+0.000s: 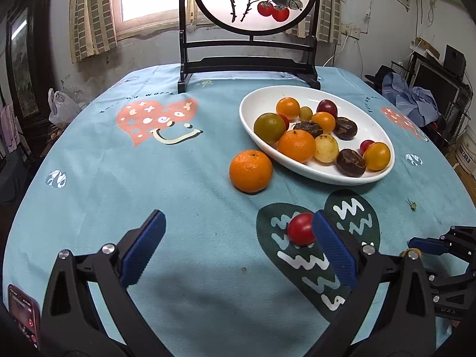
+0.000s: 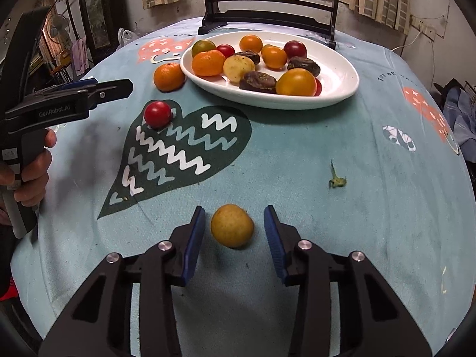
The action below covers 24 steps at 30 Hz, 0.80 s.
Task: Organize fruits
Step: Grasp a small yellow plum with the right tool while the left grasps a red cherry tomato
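A white oval plate (image 1: 383, 136) (image 2: 342, 74) holds several small fruits: oranges, tomatoes, yellow and dark ones. A loose orange (image 1: 250, 171) (image 2: 169, 76) lies on the cloth against the plate's near-left rim. A red tomato (image 1: 301, 228) (image 2: 158, 114) lies on the dark heart print. My left gripper (image 1: 238, 232) is open; the tomato sits just inside its right finger (image 1: 333, 247). A yellow fruit (image 2: 232, 229) lies on the cloth between the tips of my right gripper (image 2: 234, 226), which is open around it without touching.
A dark wooden screen stand (image 1: 250, 65) (image 2: 267, 17) stands behind the plate. A small green stem scrap (image 2: 336, 180) (image 1: 412, 205) lies right of the heart print. The right gripper's tip shows at the left wrist view's right edge (image 1: 431, 244). A phone (image 1: 23, 312) sits at bottom left.
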Tool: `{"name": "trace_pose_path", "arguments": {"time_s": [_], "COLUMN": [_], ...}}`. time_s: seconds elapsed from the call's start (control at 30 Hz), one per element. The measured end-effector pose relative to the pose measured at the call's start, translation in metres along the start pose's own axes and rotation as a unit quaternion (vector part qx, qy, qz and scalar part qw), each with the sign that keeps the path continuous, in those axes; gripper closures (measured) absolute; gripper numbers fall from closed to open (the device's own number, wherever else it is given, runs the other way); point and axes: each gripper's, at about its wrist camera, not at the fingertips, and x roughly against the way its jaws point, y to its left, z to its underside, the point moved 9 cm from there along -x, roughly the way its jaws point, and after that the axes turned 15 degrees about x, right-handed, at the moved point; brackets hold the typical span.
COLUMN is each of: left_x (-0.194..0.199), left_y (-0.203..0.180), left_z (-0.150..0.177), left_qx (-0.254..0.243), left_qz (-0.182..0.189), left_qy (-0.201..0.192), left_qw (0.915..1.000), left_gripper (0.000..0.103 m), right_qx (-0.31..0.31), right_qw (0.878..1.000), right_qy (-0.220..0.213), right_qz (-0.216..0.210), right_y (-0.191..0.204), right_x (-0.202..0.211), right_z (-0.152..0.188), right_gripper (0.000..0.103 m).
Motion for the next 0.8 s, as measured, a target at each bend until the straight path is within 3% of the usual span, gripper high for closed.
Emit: {"name": "trace_pose_path", "arguments": {"time_s": [0.1,0.23,0.4,0.5,0.57,0.8], "left_x": [-0.001,-0.004,-0.007,-0.012,-0.018,-0.041], "left_y": [0.0,-0.002,-0.023,-0.039,-0.045,-0.055], "left_z": [0.001,0.005,0.016,0.025,0.031,0.042], "left_qx": [-0.001,-0.006,-0.048,-0.088,-0.102,-0.113], "left_qz": [-0.002,0.0,0.028,0.032,0.038,0.041], "left_qy": [0.001,0.007,0.016,0.019,0.032,0.077], "left_qw": [1.0,1.0,0.9983,0.9954,0.9935,0.9897], "left_gripper": [0.003,0.003,0.005,0.017,0.03,0.065], "right_qx": [-0.008,-0.016,-0.022,-0.025,-0.026,-0.024], "right_qw": [1.0,1.0,0.999,0.999,0.999,0.999], "right_qy": [-0.005,-0.008,-0.014,-0.016,-0.016,-0.024], "right_qz": [-0.015,-0.021,-0.02,-0.019,-0.019,-0.022], "right_y": [0.0,-0.002,-0.004,-0.005,-0.005,-0.003], "right_x": [0.001,0.002,0.004,0.005,0.005,0.007], "right_z": [0.001,0.001,0.0,0.0,0.0,-0.002], "right_gripper": [0.075,0.076,0.076,0.076,0.076,0.076]}}
